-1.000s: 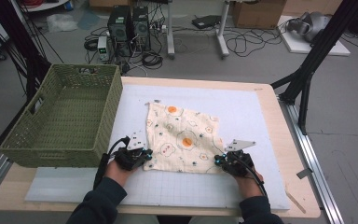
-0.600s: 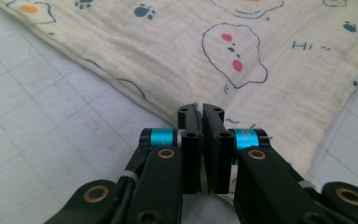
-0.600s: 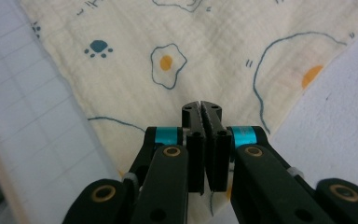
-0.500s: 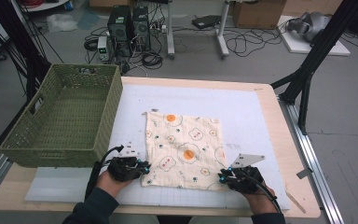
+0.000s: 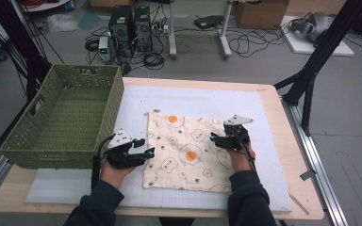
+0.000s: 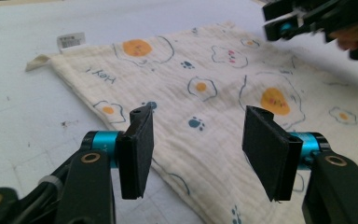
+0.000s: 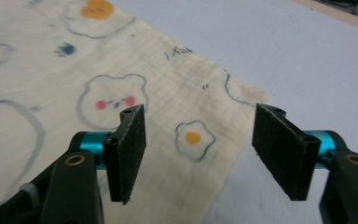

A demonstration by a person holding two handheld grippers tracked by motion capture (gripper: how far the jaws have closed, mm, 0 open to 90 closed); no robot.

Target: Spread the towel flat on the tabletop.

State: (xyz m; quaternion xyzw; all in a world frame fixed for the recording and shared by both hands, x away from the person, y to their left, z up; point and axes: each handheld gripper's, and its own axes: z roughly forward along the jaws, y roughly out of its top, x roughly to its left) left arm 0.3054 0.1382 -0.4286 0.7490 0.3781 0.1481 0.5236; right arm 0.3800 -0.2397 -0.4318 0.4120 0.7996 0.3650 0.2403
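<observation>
A cream cloth [image 5: 188, 150] printed with fried eggs lies spread flat on the white mat. My left gripper [image 5: 147, 152] hovers at the cloth's left edge. Its jaws have just been opening and stand apart over the cloth [image 6: 205, 79], with nothing pressed between them, as the left gripper view [image 6: 196, 123] shows. My right gripper [image 5: 215, 138] is over the cloth's right part, near its far right corner. Its jaws have also just been opening and stand wide above the cloth [image 7: 121, 79] with nothing gripped [image 7: 198, 128]. The right gripper [image 6: 279, 21] also appears across the cloth in the left gripper view.
A green woven basket [image 5: 61, 117] stands at the table's left, close beside my left hand. The white mat [image 5: 207, 99] covers most of the wooden table [image 5: 287, 141]. A small label [image 6: 71, 39] sticks out at one cloth corner.
Both grippers drew the cloth's near corners toward the person, flattening it, then let go and opened. The right gripper has since moved away from the person, over the cloth's right part.
</observation>
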